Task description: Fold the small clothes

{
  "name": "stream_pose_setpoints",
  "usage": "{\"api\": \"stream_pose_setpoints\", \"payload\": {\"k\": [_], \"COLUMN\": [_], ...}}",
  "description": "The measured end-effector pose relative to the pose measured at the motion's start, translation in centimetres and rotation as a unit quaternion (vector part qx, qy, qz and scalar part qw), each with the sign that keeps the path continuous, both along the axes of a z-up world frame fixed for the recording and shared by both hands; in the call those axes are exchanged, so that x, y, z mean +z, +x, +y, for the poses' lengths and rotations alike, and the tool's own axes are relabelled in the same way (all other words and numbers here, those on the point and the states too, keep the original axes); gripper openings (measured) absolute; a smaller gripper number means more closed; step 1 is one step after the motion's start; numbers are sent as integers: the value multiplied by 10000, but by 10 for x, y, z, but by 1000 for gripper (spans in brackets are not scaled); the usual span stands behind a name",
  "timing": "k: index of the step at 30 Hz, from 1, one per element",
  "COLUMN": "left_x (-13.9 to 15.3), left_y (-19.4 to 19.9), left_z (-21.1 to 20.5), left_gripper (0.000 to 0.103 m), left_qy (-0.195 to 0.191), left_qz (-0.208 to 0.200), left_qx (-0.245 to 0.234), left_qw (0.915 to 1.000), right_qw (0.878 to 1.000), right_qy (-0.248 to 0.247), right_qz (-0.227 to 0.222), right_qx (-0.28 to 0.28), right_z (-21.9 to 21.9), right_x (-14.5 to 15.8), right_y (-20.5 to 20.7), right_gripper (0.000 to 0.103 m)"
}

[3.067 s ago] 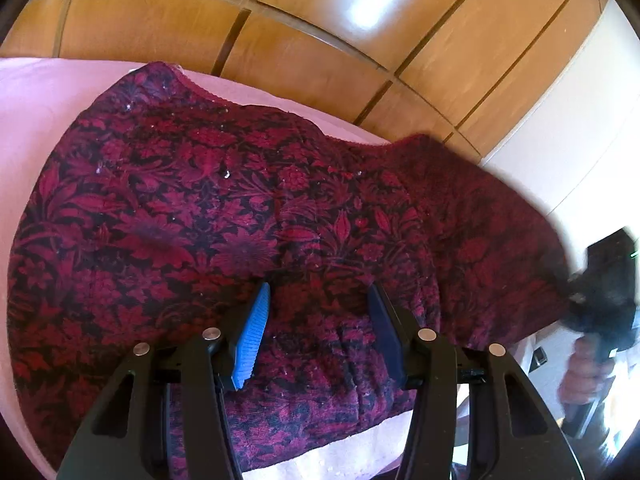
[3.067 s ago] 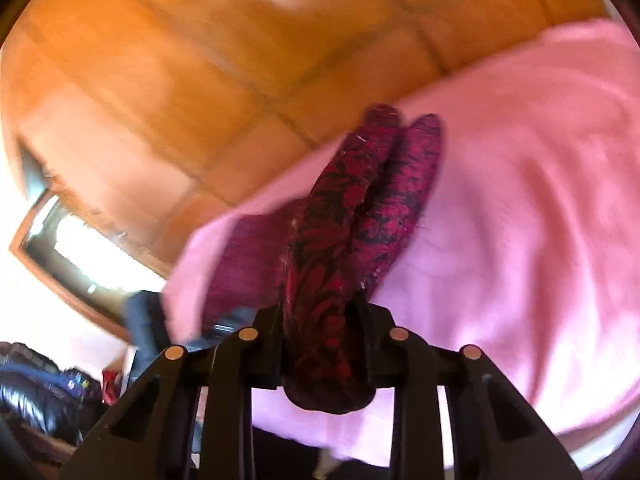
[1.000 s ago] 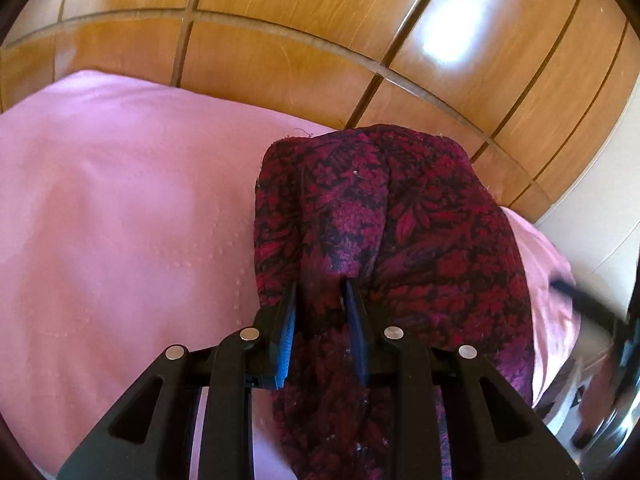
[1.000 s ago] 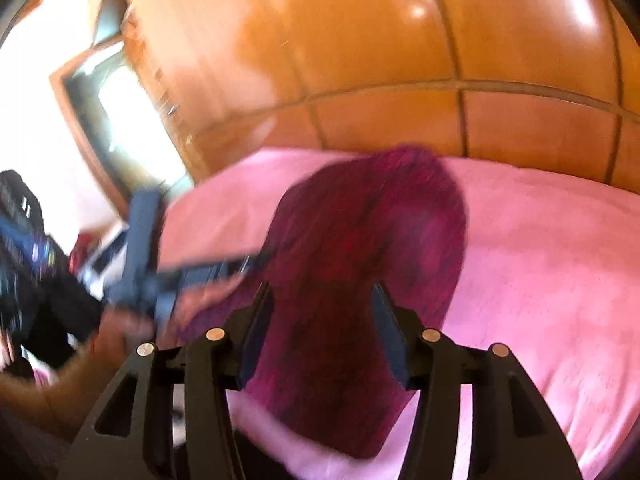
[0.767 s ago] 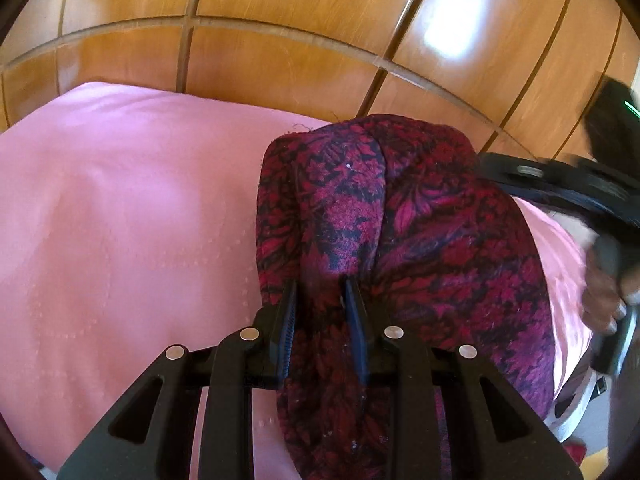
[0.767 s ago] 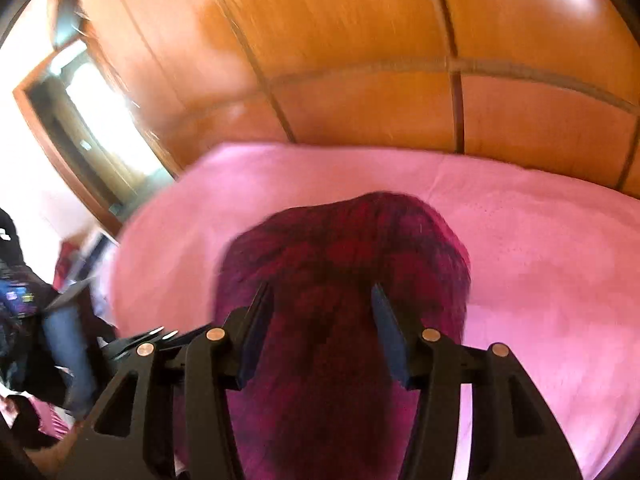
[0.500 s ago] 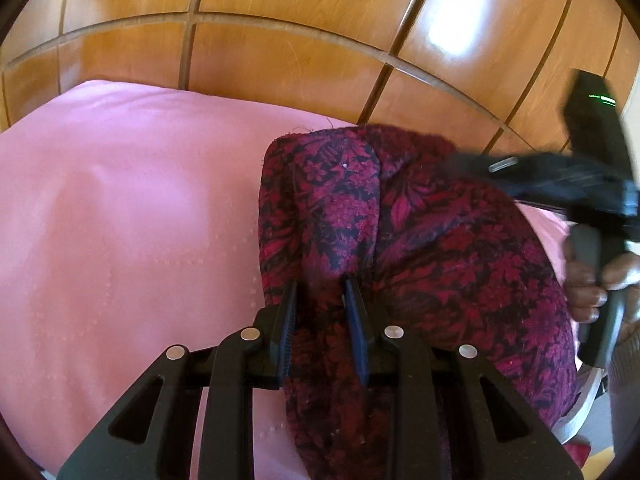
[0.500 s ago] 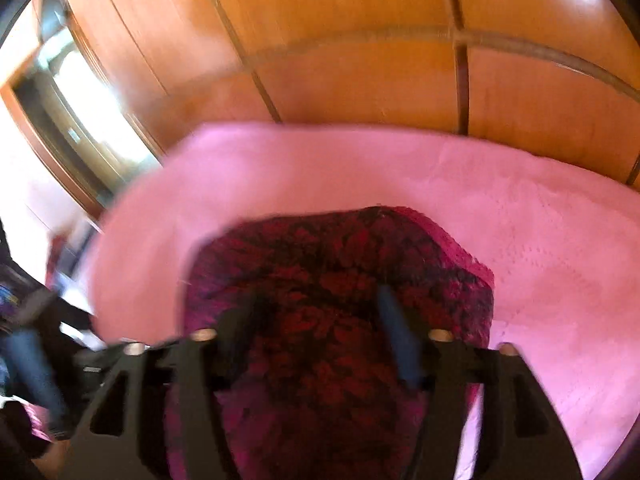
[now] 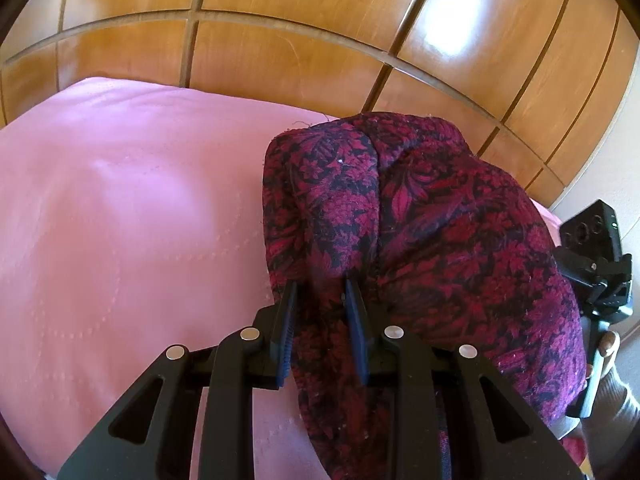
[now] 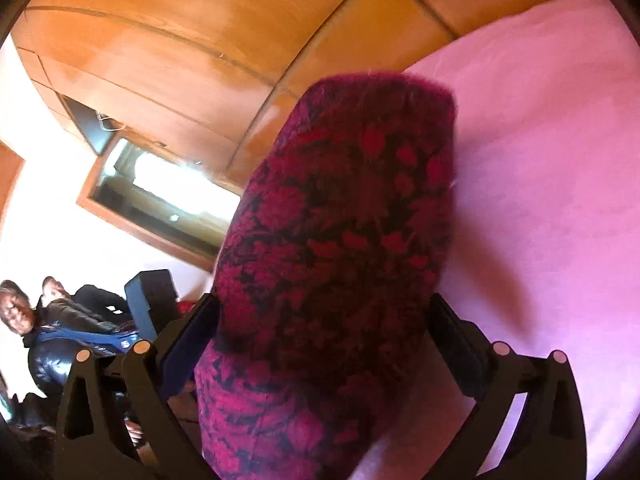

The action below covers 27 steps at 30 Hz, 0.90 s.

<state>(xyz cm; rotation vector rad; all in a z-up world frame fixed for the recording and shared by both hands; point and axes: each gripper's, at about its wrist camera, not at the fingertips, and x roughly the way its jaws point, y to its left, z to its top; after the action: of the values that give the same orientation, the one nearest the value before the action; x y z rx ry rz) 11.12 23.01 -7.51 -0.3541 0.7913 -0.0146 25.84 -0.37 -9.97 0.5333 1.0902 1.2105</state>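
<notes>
A dark red and black floral garment (image 9: 420,248) lies folded over on the pink bed cover (image 9: 120,220). My left gripper (image 9: 320,292) is shut on a fold at the garment's near edge. In the right wrist view the garment (image 10: 344,232) fills the middle, and my right gripper (image 10: 324,312) is open wide with the cloth lying between its fingers, which stand apart from it. The right gripper's body (image 9: 592,264) shows at the right edge of the left wrist view, beside the garment.
Wooden wardrobe panels (image 9: 320,40) rise behind the bed. The pink cover (image 10: 540,160) stretches to the right in the right wrist view. A window (image 10: 160,196) and dark jackets and bags (image 10: 72,328) sit at the left beyond the bed's edge.
My right gripper let go of the garment, opened wide and swung around over the folded cloth. My left gripper shut on the near fold and has held it since.
</notes>
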Motion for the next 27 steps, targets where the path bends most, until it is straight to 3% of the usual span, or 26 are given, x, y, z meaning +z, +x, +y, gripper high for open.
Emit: {"api": "stream_pose_setpoints", "payload": {"k": [7,9,10,12,15,20,23,27], "left_x": [-18,-26,-30,-32,-26,-2,26,44], "left_y": [-6,-9,-10,-14,-7,57,114,192], "left_z": [21,29,32,33,19,-41,-109,-214], "left_gripper": [25,25,25,25,25,25,25,25], "left_qy": [-734,-1168,-1386,-1857,-1955,-2180,-1884,-1484], "left_qz": [-207,-414,-498,-793,-990,-1136,-1164,-845], "left_qx": [-62,-94,-94,-196,-368,-1141,-1850,-2645], "left_qw": [9971,9922,9891,9792,9750,9626,9575,9492], "right_qw": [9990,9988,9986,9980,9963,9910,9838,9712], "right_qy": [147,172,216,288,366,490,604,529], "right_qz": [-145,-260,-320,-443,-709,-1208,-1384,-1423], "right_qx": [396,388,371,333,318,-304,-970,-1837], "right_z": [31,36,35,29,17,-48,-114,-200], "right_x": [1,4,8,17,35,68,79,72], "right_y": [13,13,10,5,-6,-7,6,29], "right_gripper": [101,96,87,79,74,71,71,71]}}
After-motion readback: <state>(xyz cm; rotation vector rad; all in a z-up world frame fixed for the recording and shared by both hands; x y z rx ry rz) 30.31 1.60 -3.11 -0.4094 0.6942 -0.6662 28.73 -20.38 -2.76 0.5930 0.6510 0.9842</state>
